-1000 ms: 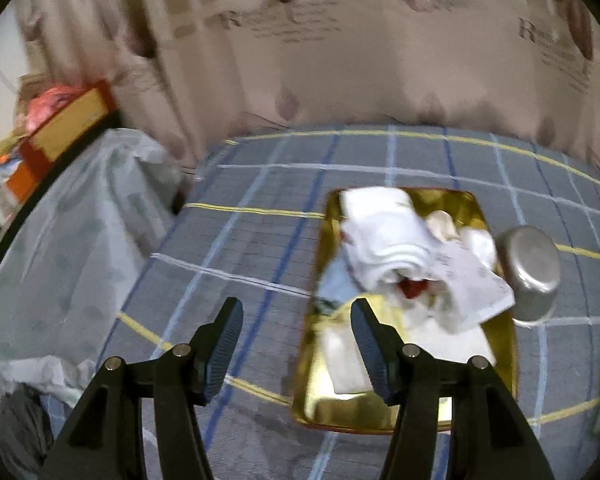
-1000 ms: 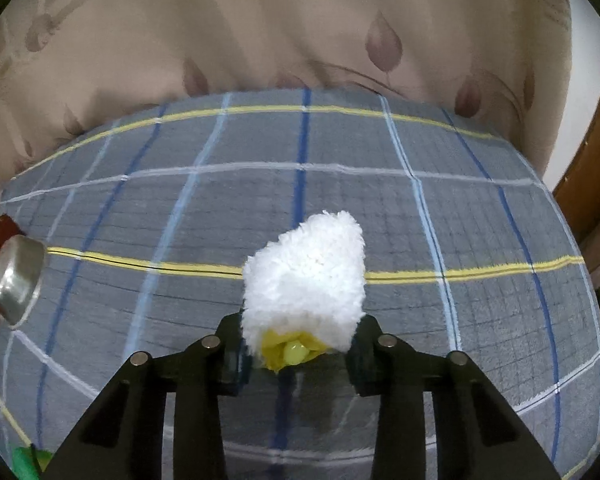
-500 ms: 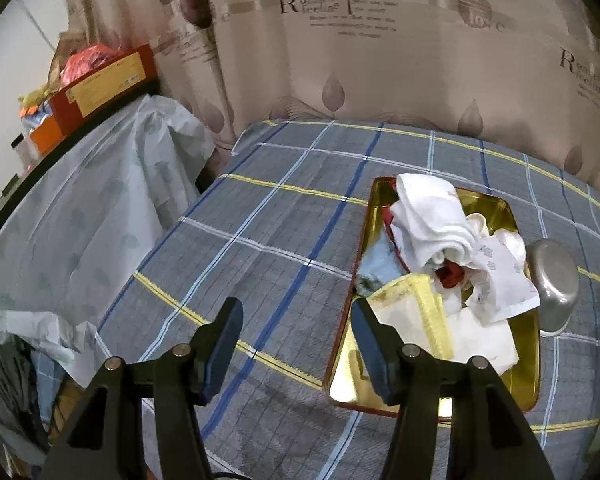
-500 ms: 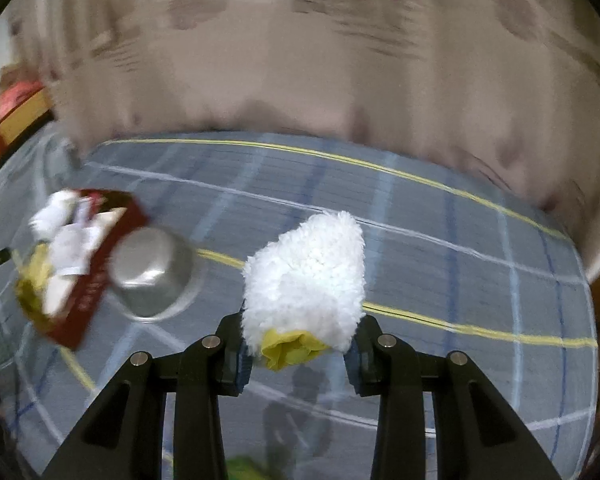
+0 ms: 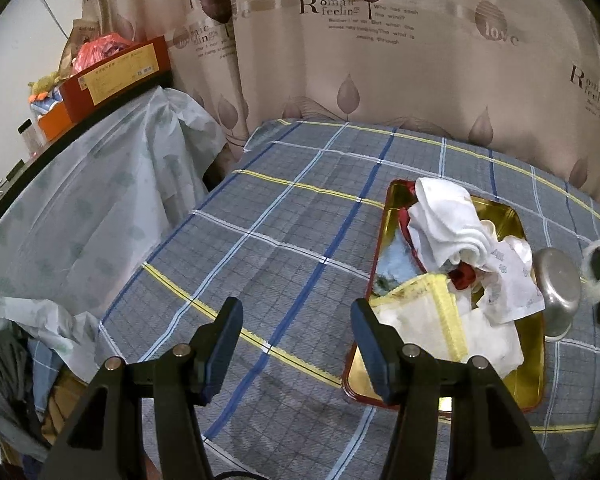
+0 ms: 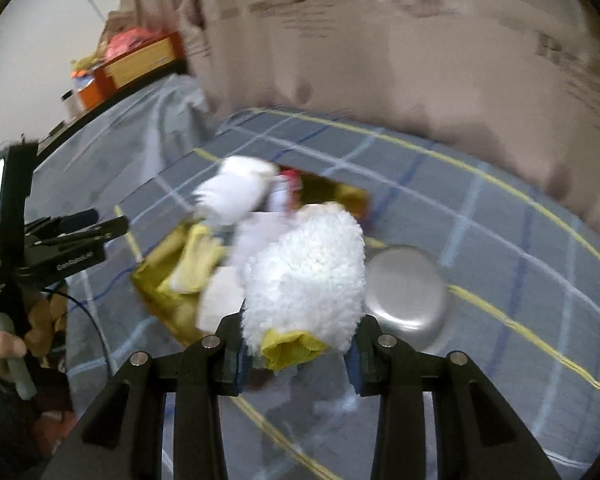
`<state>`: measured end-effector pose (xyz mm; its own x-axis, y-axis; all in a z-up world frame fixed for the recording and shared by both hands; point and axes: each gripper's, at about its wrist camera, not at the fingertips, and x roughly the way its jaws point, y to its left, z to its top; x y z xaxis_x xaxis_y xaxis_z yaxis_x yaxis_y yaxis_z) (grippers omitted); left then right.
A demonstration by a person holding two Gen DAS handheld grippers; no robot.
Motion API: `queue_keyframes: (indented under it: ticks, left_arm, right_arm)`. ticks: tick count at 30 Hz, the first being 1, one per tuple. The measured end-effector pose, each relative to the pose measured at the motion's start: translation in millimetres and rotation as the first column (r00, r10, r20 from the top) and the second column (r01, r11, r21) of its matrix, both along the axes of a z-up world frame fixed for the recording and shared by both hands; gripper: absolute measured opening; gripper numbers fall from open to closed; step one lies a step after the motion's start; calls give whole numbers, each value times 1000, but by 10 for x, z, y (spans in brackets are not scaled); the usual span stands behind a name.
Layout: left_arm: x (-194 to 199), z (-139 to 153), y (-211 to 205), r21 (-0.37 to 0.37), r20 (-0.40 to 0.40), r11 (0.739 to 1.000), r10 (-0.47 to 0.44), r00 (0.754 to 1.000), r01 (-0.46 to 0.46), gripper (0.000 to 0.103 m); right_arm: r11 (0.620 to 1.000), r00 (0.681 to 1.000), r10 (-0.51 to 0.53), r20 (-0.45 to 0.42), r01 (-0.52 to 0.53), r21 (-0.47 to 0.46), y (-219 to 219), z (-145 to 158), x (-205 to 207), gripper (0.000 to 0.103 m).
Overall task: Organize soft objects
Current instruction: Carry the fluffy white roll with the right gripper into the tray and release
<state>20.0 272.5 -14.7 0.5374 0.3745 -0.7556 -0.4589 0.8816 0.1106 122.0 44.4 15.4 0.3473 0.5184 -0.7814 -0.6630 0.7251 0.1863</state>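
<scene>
My right gripper (image 6: 296, 354) is pinching a fluffy white toy (image 6: 306, 280), hanging over the gold tray (image 5: 528, 376) of cloths. Left gripper (image 5: 296, 344) is spread wide with nothing in it, beside the tray. Curtain (image 5: 340, 60) reads "Romantic feeling" and "love".

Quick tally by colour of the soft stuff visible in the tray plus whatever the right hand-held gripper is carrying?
White: 4 - rolled towel, printed cloth, flat cloth, fluffy white toy clamped in the right hand-held gripper
Yellow-edged: 1 - cloth
Red: 1 - small piece
Total: 6, all but the toy in the gold tray; anything buried underneath cannot be counted.
</scene>
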Motion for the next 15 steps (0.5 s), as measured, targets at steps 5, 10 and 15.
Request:
queue_keyframes:
  ticks: [5,10,15]
  left_arm:
    - [-3,-13,26,-17,-1,1000,1,1000,-1,58]
    - [-10,-15,25,-31,5,1000,-5,1000,5,58]
    - [-9,-16,34,-37,6,999,3,1000,-2,58]
  right_arm:
    - [999,999,50,-5,-50,-1,428,-164,-85,34]
    - [997,997,76,-18,-77,-31,700,-345,-80,34]
    - [997,999,50,-15,-50,-52,846,-498,48,34]
